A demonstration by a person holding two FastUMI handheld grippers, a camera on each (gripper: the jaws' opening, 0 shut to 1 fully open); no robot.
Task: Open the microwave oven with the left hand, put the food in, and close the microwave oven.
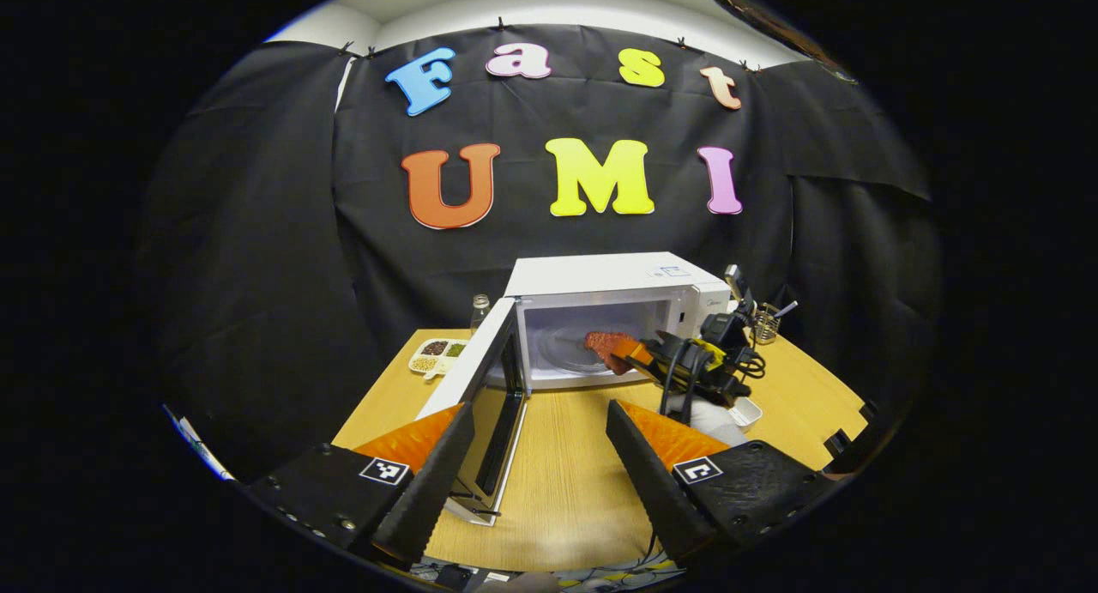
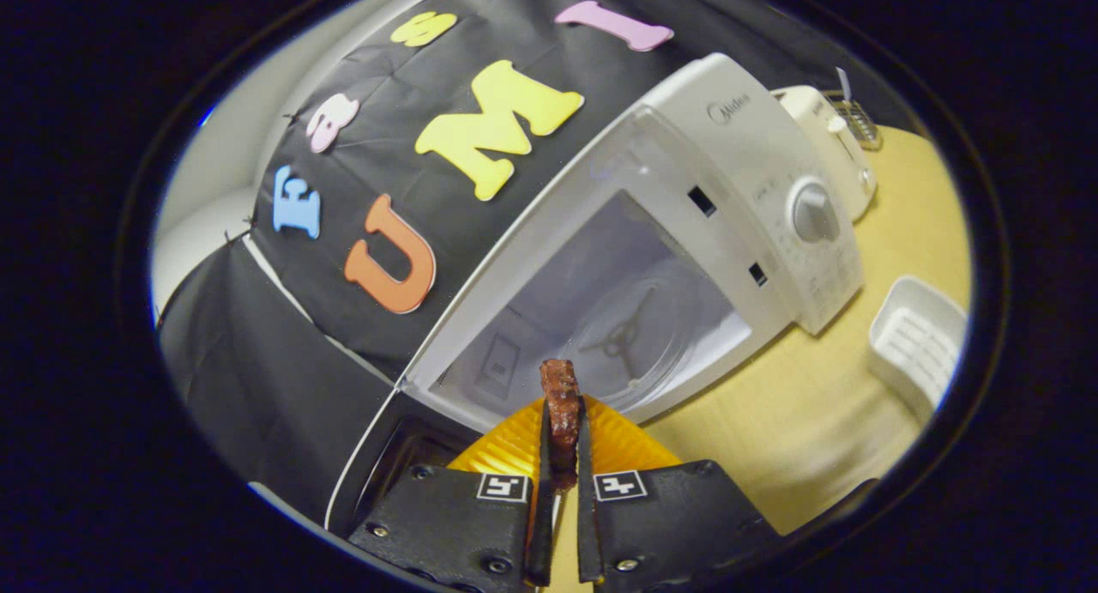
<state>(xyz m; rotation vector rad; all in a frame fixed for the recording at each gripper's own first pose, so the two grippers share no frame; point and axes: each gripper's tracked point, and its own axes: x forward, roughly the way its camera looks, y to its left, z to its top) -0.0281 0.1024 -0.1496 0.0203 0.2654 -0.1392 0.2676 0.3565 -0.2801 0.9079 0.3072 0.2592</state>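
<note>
Left gripper view: the left gripper, fingers spread wide and holding nothing, hangs over the wooden table beside the swung-open door of the white microwave oven. The right gripper reaches toward the cavity. Right gripper view: its fingers pinch the reddish-brown food just before the glass turntable.

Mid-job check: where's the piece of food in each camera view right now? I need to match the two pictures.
Left gripper view: the food sits right of centre, at the open microwave mouth, pinched in the right claw.
Right gripper view: the food is at bottom centre, upright between the right claw's fingers, in front of the cavity.
Shared landmark: the glass turntable inside the microwave.
</note>
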